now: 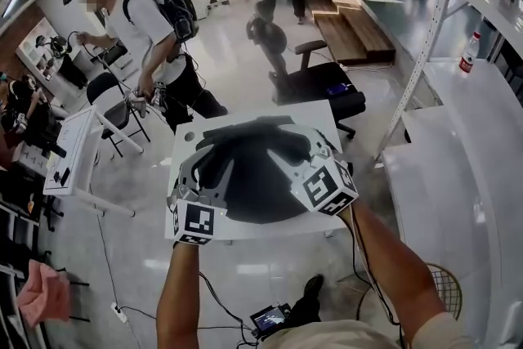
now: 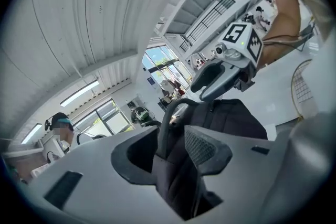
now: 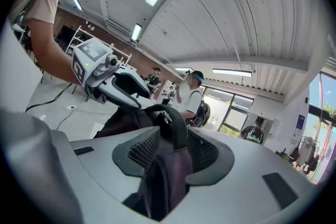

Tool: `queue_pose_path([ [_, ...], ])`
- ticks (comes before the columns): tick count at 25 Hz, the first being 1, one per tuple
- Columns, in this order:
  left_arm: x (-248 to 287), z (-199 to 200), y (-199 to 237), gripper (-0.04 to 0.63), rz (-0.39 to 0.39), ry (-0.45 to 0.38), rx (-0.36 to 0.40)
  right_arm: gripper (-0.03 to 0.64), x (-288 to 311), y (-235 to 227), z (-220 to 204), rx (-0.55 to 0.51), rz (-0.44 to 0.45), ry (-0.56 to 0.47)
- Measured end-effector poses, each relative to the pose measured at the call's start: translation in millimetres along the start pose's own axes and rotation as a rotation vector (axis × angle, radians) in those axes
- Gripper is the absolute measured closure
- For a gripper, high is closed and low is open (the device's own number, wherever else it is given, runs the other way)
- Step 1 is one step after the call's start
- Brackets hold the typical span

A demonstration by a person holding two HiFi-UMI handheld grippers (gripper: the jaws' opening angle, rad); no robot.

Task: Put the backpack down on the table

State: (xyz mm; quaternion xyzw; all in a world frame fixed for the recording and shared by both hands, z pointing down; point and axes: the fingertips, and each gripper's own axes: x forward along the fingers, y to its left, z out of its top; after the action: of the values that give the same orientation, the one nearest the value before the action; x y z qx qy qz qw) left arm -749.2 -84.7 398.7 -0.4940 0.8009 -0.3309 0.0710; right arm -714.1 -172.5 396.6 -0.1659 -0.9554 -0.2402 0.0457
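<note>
A black backpack (image 1: 253, 167) lies on the white table (image 1: 261, 230), and my two grippers flank it. At the bag's left side is my left gripper (image 1: 196, 167), at its right side my right gripper (image 1: 304, 149). In the left gripper view the jaws of the left gripper (image 2: 170, 152) stand apart with a black strap (image 2: 165, 123) and bag fabric (image 2: 231, 118) in the gap, the pads not pressing. The right gripper view shows the right gripper (image 3: 168, 152) likewise open, the carry handle (image 3: 176, 118) arching up between its mesh pads. Each view shows the other gripper across the bag.
A black office chair (image 1: 315, 86) stands just beyond the table. A person wearing a backpack (image 1: 155, 37) stands at the back left, beside a small white table (image 1: 73, 151). White shelving (image 1: 458, 135) with a bottle (image 1: 468, 53) runs along the right. A cable and a device (image 1: 270, 319) lie on the floor.
</note>
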Motion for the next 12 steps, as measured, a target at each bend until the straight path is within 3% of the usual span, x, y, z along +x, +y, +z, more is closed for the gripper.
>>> queue_pose_path([
  [7,-67,44,-14,0.468,0.045,-0.096,-0.006,0.474,-67,18,37,0.049,-0.046,-0.085],
  [9,-92,61,-27,0.504,0.043,-0.138,-0.003,0.513,-97,34,52,0.085,-0.043,-0.119],
  [12,-135,86,-51,0.554,0.031,-0.208,-0.102,0.579,-150,67,71,0.171,-0.021,-0.162],
])
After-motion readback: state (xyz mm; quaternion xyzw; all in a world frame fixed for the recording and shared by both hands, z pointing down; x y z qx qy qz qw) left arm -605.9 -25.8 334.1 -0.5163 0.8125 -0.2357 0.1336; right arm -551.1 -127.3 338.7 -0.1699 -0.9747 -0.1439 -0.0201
